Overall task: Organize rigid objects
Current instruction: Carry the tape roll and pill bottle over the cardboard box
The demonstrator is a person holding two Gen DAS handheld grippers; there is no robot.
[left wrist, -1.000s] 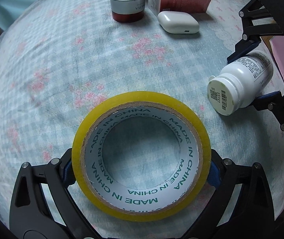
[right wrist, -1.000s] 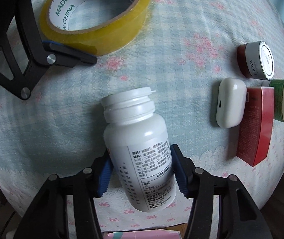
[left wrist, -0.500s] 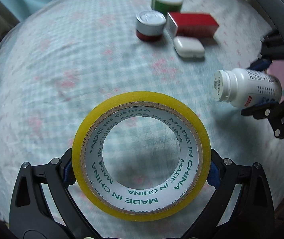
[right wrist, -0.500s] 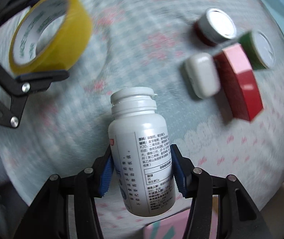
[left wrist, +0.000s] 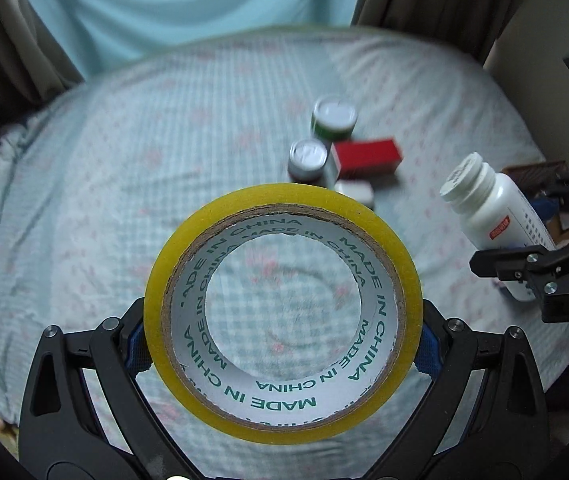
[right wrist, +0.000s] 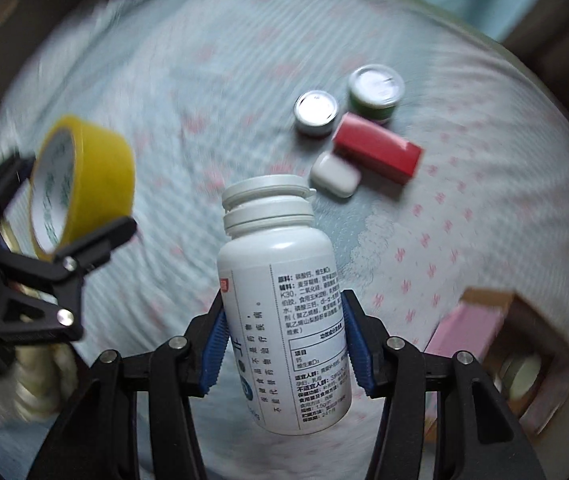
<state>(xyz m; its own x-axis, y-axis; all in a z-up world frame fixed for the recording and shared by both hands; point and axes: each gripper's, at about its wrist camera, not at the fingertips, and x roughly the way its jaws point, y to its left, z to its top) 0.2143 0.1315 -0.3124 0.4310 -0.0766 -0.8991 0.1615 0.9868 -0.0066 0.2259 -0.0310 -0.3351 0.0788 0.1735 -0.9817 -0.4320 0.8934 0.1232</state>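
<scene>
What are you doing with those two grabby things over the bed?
A person is tidying small things off a flowery cloth. The left tongs hold a roll of yellow tape up in the air, and the right tongs hold a white pill bottle, cap pointing away. Lying together on the cloth are a red box, a small white case, a red jar and a green jar.

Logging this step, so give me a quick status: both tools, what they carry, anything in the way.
Left tool shut on tape roll, held off the bed. Right tool shut on white bottle, cap forward. Two jars, red box, white case grouped ahead; path open.
</scene>
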